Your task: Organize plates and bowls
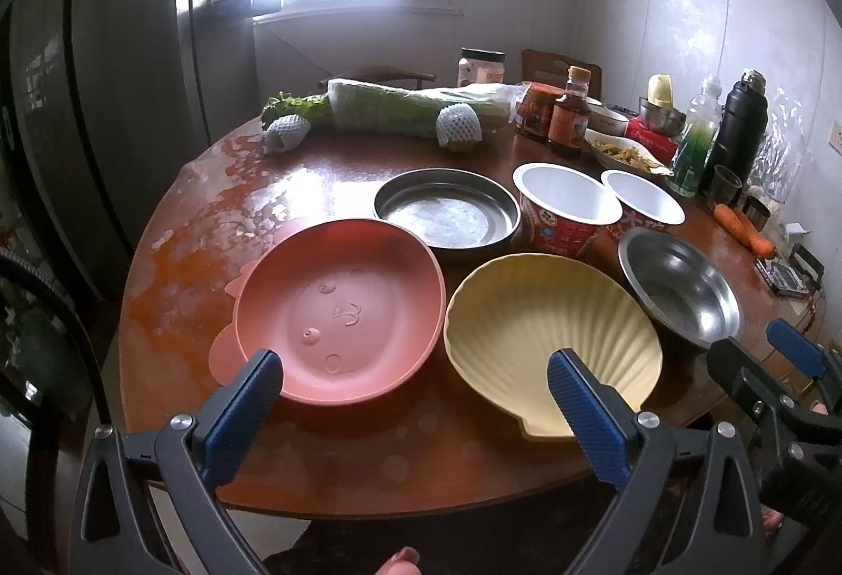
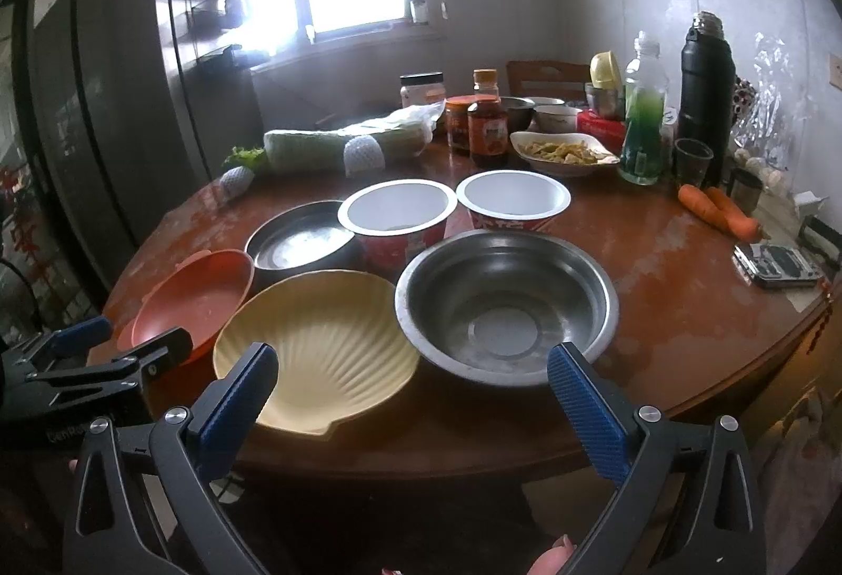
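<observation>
— Round wooden bench (image 1: 337,464) by a bright window: what sits nearest?
— Pink bowl (image 1: 337,311), shell-shaped plate (image 1: 547,327) and steel bowl (image 2: 505,306), side by side.
— And each hand-held gripper?
— Left hand-held gripper (image 1: 416,390) and right hand-held gripper (image 2: 413,383) both gape wide, holding nothing, at the near edge.

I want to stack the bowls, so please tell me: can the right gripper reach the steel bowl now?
Probably yes. The right gripper is open, and the steel bowl sits at the near table edge with nothing between them.
</observation>
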Demonstrator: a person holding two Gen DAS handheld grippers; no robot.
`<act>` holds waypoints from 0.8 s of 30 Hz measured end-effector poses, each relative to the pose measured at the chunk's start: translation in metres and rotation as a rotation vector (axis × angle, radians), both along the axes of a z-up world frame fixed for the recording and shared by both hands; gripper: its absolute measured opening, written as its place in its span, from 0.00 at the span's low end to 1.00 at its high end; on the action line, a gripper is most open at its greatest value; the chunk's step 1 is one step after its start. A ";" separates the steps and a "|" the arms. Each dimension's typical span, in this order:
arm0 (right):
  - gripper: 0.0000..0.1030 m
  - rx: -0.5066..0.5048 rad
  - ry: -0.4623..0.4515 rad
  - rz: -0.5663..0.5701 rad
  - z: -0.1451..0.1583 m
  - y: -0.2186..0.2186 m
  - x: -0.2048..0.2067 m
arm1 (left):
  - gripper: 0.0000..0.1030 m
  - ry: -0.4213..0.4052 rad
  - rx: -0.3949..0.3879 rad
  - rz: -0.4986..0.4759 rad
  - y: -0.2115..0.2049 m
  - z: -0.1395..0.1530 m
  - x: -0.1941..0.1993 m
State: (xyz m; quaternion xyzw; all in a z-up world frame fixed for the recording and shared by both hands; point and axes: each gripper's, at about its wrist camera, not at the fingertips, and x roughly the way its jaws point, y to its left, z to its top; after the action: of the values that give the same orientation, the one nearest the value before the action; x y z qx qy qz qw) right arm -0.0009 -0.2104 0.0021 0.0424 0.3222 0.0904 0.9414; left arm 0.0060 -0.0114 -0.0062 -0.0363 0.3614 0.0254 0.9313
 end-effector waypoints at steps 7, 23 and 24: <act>1.00 0.000 -0.002 -0.002 0.002 -0.001 0.000 | 0.98 -0.001 0.004 0.002 -0.002 0.000 0.001; 1.00 0.004 0.005 -0.008 0.002 -0.004 0.002 | 0.98 -0.004 0.008 0.002 0.003 0.000 0.000; 1.00 0.004 0.004 -0.007 0.002 -0.004 0.002 | 0.98 -0.004 0.007 0.000 0.003 0.000 0.000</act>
State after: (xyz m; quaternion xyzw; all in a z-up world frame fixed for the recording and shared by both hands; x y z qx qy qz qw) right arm 0.0015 -0.2149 0.0044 0.0456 0.3238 0.0878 0.9410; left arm 0.0061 -0.0089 -0.0062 -0.0329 0.3594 0.0266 0.9322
